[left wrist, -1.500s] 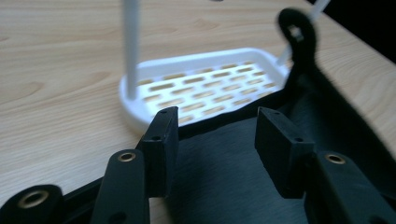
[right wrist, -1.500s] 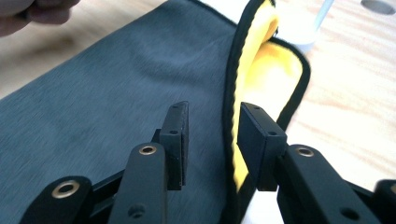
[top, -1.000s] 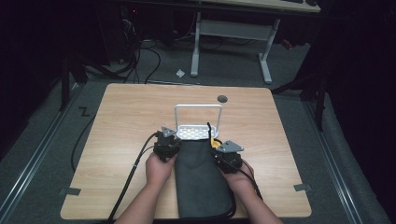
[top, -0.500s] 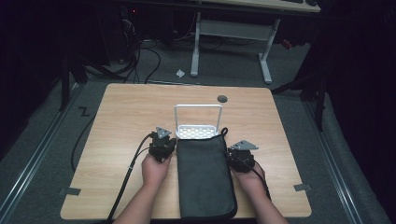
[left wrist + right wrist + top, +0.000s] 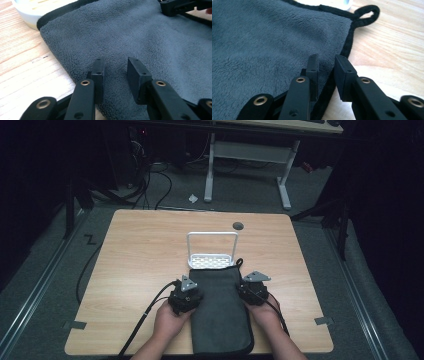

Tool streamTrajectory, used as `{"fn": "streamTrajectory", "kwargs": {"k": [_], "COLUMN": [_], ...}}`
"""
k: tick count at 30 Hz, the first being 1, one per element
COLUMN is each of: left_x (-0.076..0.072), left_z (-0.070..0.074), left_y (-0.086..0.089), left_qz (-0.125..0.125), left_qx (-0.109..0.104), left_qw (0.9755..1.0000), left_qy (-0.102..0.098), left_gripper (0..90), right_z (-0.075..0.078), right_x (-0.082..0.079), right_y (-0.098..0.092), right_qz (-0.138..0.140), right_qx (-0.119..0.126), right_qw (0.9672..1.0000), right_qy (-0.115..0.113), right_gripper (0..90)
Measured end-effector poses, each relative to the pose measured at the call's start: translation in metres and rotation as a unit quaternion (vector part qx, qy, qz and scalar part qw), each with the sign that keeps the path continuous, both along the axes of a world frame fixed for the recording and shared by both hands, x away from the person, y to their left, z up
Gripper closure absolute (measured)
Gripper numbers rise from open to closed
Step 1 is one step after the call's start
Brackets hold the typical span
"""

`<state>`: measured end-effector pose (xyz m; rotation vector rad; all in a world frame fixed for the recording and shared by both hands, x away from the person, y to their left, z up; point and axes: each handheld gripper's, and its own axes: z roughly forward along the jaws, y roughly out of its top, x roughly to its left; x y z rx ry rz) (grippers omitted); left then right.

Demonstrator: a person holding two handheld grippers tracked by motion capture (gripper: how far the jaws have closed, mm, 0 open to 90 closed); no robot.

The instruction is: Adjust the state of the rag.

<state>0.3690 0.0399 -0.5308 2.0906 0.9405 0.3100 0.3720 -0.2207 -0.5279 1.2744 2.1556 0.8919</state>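
Observation:
A dark grey towel lies folded flat on the wooden table, its near end at the table's front edge. Its far edge touches a white perforated stand with a hoop handle. My left gripper sits at the towel's left edge. In the left gripper view its jaws have just been opening and stand apart above the towel, with nothing between them. My right gripper sits at the right edge. Its jaws have opened too and straddle the black hem of the towel without pressing it. A hanging loop sticks out at the corner.
A round grommet hole lies behind the stand. Black cables trail off the table's front left. Bare wood stretches to the left and right of the towel. Beyond the table stands a white desk frame on grey carpet.
Both grippers have let go of the towel's far corners and their jaws have opened. The towel's far end now lies spread flat. The left gripper has slid back toward the person.

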Motion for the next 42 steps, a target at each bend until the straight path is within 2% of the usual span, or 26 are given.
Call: {"fn": "streamTrajectory", "kwargs": {"k": [2, 7, 9, 12, 13, 14, 15, 16, 17, 20, 22, 23, 25, 26, 28, 30, 33, 36, 38, 40, 41, 42], "left_x": [-0.002, -0.014, -0.028, -0.039, -0.039, -0.039, -0.037, -0.037, -0.029, -0.010, 0.006, 0.013, 0.024, 0.027, 0.030, 0.030, 0.029, 0.027, 0.025, 0.025, 0.023, 0.023], "left_z": [0.000, 0.000, 0.000, 0.000, 0.000, 0.001, 0.002, 0.002, 0.006, 0.009, 0.006, 0.004, 0.002, 0.001, -0.001, -0.001, -0.001, 0.000, -0.001, -0.001, -0.003, -0.003], "left_y": [0.006, 0.022, 0.033, 0.040, 0.040, 0.043, 0.043, 0.043, 0.047, 0.053, 0.054, 0.053, 0.052, 0.051, 0.049, 0.048, 0.048, 0.048, 0.048, 0.049, 0.050, 0.050], "left_qz": [-0.003, -0.012, -0.021, -0.025, -0.025, -0.024, -0.024, -0.024, -0.002, 0.034, 0.051, 0.060, 0.066, 0.066, 0.064, 0.062, 0.062, 0.060, 0.058, 0.056, 0.056, 0.056], "left_qx": [-0.004, -0.015, -0.025, -0.029, -0.029, -0.042, -0.046, -0.046, -0.049, -0.063, -0.063, -0.072, -0.078, -0.074, -0.074, -0.078, -0.079, -0.074, -0.067, -0.068, -0.072, -0.072], "left_qw": [1.0000, 0.9997, 0.9991, 0.9987, 0.9987, 0.9978, 0.9976, 0.9976, 0.9984, 0.9972, 0.9961, 0.9947, 0.9928, 0.9928, 0.9923, 0.9919, 0.9916, 0.9920, 0.9932, 0.9932, 0.9933, 0.9933], "left_qy": [0.005, 0.016, 0.027, 0.033, 0.033, 0.046, 0.046, 0.046, 0.031, 0.020, 0.034, 0.042, 0.063, 0.067, 0.075, 0.079, 0.082, 0.083, 0.075, 0.075, 0.070, 0.070], "left_gripper": [68.3, 68.4, 68.3, 68.2, 67.7, 66.8, 65.6, 62.9, 60.1, 52.0, 45.2, 42.2, 39.8, 39.4, 44.0, 46.2, 52.6, 56.2, 61.7, 64.1, 68.0, 69.0], "right_z": [0.001, 0.002, 0.003, 0.003, 0.003, 0.003, 0.003, 0.005, 0.006, 0.010, 0.012, 0.013, 0.014, 0.014, 0.014, 0.011, 0.003, -0.002, -0.002, -0.002, -0.003, -0.003], "right_x": [-0.006, -0.025, -0.032, -0.046, -0.046, -0.051, -0.052, -0.052, -0.051, -0.050, -0.046, -0.042, -0.030, -0.022, -0.008, 0.000, 0.013, 0.013, 0.010, 0.008, 0.004, 0.004], "right_y": [0.002, 0.007, 0.009, 0.013, 0.013, 0.016, 0.017, 0.017, 0.016, 0.014, 0.015, 0.015, 0.015, 0.015, 0.016, 0.018, 0.023, 0.025, 0.025, 0.025, 0.025, 0.025], "right_qz": [0.008, 0.035, 0.048, 0.065, 0.065, 0.071, 0.073, 0.074, 0.076, 0.075, 0.075, 0.074, 0.066, 0.062, 0.055, 0.053, 0.046, 0.044, 0.048, 0.047, 0.051, 0.051], "right_qx": [-0.002, 0.013, 0.014, 0.013, 0.013, 0.004, 0.003, 0.010, 0.018, 0.024, 0.019, 0.023, 0.037, 0.042, 0.048, 0.042, 0.044, 0.038, 0.034, 0.036, 0.043, 0.043], "right_qw": [1.0000, 0.9991, 0.9985, 0.9974, 0.9974, 0.9972, 0.9971, 0.9970, 0.9967, 0.9969, 0.9969, 0.9968, 0.9970, 0.9971, 0.9973, 0.9977, 0.9971, 0.9976, 0.9974, 0.9974, 0.9971, 0.9971], "right_qy": [0.004, 0.020, 0.023, 0.026, 0.026, 0.022, 0.021, 0.022, 0.021, 0.000, -0.016, -0.019, -0.014, -0.013, 0.001, 0.001, 0.040, 0.038, 0.041, 0.041, 0.037, 0.037], "right_gripper": [74.7, 73.7, 73.1, 72.2, 72.2, 70.7, 69.4, 67.6, 66.0, 62.0, 59.1, 57.1, 52.3, 48.8, 43.7, 41.0, 36.4, 35.6, 37.1, 39.6, 50.7, 50.7]}}
